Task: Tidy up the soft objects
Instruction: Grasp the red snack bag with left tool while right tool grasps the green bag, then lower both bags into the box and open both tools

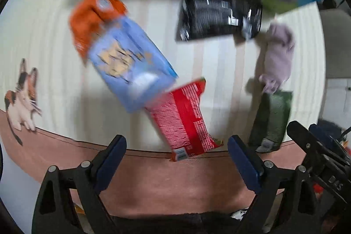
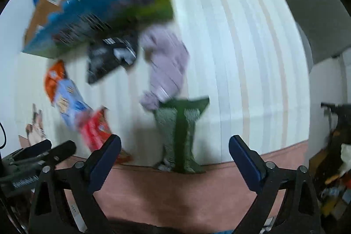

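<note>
While both views are blurred, I judge this the approach step: my left gripper and right gripper are spread and empty. The folded green cloth lies just ahead on the striped mat, touching the lilac cloth; next, centre and pinch.
</note>
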A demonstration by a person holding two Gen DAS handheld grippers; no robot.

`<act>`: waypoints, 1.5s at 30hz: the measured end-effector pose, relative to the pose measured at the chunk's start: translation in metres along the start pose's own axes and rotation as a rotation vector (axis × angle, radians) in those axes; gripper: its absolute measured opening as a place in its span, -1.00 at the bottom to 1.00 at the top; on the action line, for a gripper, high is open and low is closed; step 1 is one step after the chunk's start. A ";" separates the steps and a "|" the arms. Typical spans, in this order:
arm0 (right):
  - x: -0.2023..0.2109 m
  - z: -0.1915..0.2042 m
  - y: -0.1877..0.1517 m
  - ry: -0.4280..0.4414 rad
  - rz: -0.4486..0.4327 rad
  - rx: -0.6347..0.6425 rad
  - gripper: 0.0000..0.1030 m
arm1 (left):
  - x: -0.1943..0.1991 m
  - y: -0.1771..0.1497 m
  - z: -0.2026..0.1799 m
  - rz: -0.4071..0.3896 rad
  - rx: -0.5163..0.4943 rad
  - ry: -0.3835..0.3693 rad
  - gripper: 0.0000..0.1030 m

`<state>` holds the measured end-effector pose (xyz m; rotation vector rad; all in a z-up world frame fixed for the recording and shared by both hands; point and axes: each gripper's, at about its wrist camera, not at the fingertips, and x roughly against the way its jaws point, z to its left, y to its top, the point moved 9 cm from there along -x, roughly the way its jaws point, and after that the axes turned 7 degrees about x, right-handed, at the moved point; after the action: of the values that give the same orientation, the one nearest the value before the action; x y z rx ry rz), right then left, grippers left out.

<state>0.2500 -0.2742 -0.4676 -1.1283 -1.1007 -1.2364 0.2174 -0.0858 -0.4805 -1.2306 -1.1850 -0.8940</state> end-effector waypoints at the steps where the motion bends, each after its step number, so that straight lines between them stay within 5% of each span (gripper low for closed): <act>1: -0.007 -0.002 -0.003 0.008 0.009 -0.009 0.81 | -0.009 -0.001 -0.003 0.011 -0.003 0.008 0.75; 10: -0.051 -0.009 -0.018 0.010 0.084 -0.027 0.71 | -0.053 0.000 -0.006 0.045 0.014 0.077 0.72; 18: -0.074 -0.005 -0.027 0.013 0.134 -0.016 0.63 | -0.069 -0.004 -0.010 0.058 0.020 0.098 0.15; 22: -0.084 0.002 -0.031 0.014 0.156 -0.009 0.38 | -0.066 -0.007 -0.024 0.038 -0.002 0.108 -0.03; 24: -0.094 0.007 -0.038 -0.014 0.185 0.011 -0.14 | -0.060 -0.008 -0.023 0.028 -0.005 0.114 -0.10; 28: -0.096 0.019 -0.048 -0.043 0.183 0.054 -0.29 | -0.044 -0.014 -0.024 0.001 -0.016 0.116 -0.17; 39: -0.010 0.047 -0.069 0.080 0.049 0.108 -0.33 | 0.055 -0.050 -0.043 -0.165 -0.101 0.024 -0.17; 45: 0.070 0.069 -0.032 0.152 -0.065 0.138 -0.33 | 0.134 -0.009 -0.043 -0.266 -0.122 -0.074 -0.17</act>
<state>0.2194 -0.2148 -0.3889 -0.8862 -1.0972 -1.2551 0.2434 -0.1165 -0.3452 -1.2290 -1.3927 -1.1400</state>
